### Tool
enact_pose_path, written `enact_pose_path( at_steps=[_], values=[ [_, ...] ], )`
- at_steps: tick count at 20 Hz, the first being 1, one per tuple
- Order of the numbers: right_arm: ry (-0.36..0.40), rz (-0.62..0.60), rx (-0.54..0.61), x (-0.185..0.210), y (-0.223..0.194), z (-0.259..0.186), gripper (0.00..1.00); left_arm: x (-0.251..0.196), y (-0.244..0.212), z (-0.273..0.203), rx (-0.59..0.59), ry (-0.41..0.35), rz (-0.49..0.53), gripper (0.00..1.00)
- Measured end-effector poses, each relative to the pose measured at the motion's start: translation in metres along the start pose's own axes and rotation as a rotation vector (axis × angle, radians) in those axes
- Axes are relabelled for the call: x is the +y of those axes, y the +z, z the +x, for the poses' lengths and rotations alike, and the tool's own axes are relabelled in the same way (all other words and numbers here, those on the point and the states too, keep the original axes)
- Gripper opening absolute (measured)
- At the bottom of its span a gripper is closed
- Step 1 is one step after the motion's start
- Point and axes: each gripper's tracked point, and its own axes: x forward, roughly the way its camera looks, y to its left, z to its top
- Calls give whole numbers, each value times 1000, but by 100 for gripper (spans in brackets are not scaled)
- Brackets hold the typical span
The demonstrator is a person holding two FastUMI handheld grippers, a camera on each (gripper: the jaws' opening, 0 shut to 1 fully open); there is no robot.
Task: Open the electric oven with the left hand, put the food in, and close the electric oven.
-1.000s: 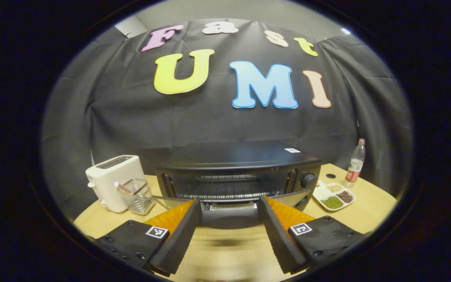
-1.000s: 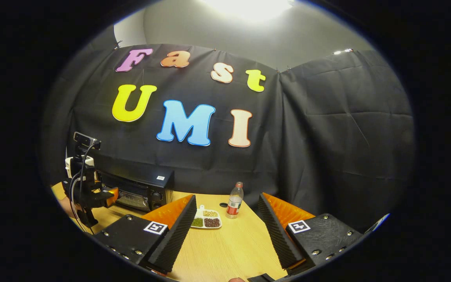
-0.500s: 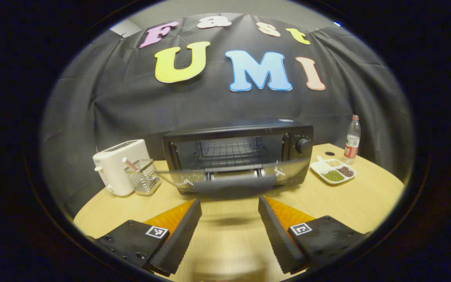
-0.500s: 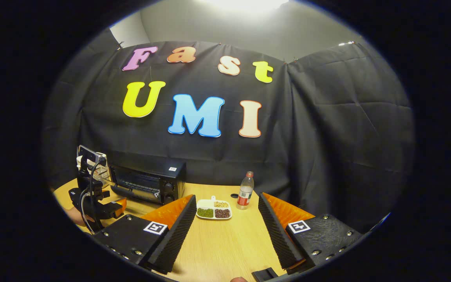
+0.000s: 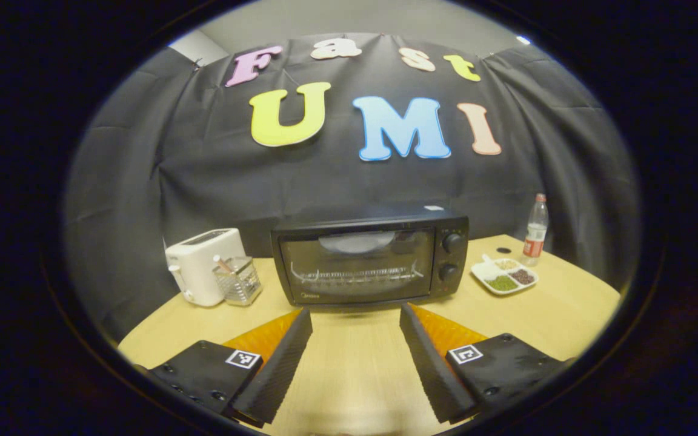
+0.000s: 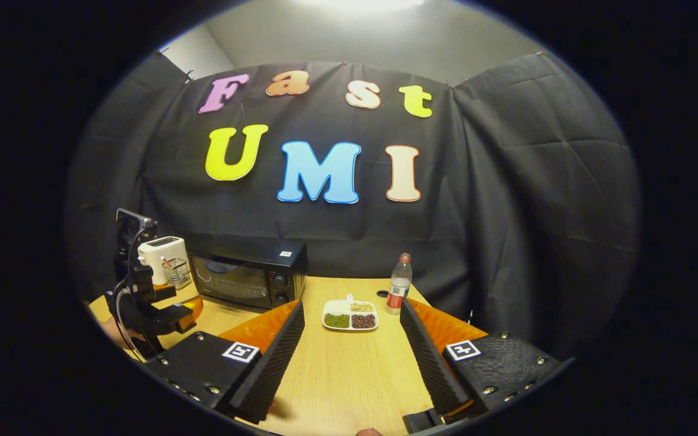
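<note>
While the left gripper [image 5: 355, 318] is hovering with fingers spread above the table [image 5: 349, 375], the electric oven [image 5: 370, 260] is sitting ahead, door apparently closed, beside a toaster [image 5: 203, 274]. Right gripper [image 6: 352, 312] is also hanging spread, facing the food tray [image 6: 350, 315] near a bottle [image 6: 398, 283].

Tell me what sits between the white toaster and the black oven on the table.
A wire mesh holder with a stick in it stands between the toaster and the oven, close against the toaster; the left gripper view shows it.
</note>
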Motion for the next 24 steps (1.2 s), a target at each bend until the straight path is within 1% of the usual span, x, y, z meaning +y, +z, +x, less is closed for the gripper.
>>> enact_pose_path(
  at_steps=[3, 4, 5, 6, 7, 8, 9, 11, 12, 13, 14, 15, 16, 22, 23, 24],
  values=[
    [-39, 10, -15, -4, 6, 1, 96, -6, 23, 37, -31, -17, 15, 97],
    [-54, 12, -19, -5, 8, 1, 96, -7, 31, 50, -44, -22, 19, 100],
    [-67, 9, -21, -6, 8, 2, 96, -9, 38, 63, -57, -29, 19, 100],
    [-80, 2, -17, -7, 7, 4, 96, -11, 45, 76, -67, -34, 16, 97],
    [-93, -7, -10, -9, 7, 6, 96, -11, 49, 90, -74, -34, 13, 100],
    [-105, -12, -3, -12, 5, 7, 96, -11, 54, 102, -80, -31, 6, 100],
    [-116, -10, 0, -13, 6, 9, 96, -9, 58, 114, -87, -27, 1, 100],
    [-137, -5, 4, -16, 6, 10, 96, -7, 58, 137, -81, -20, -2, 94],
    [-144, -6, 11, -16, 3, 11, 96, -6, 55, 148, -69, -18, 0, 97],
    [-148, -9, 22, -16, 0, 13, 96, -6, 46, 153, -41, -12, 2, 94],
    [-148, -12, 33, -15, -3, 14, 96, -4, 52, 157, -70, -7, -18, 97],
    [-146, -15, 41, -13, -5, 15, 96, -4, 47, 155, -49, -2, -25, 100],
    [-144, -18, 43, -12, -5, 14, 96, -3, 48, 149, -63, 2, -29, 97],
    [-106, -39, 41, -2, -4, 19, 96, -6, 22, 104, -54, -5, -23, 97],
    [-99, -41, 43, -1, -4, 20, 96, -6, 16, 97, -44, -8, -23, 100],
    [-93, -42, 44, 0, -4, 21, 96, -7, 10, 91, -35, -9, -23, 100]
  ],
)
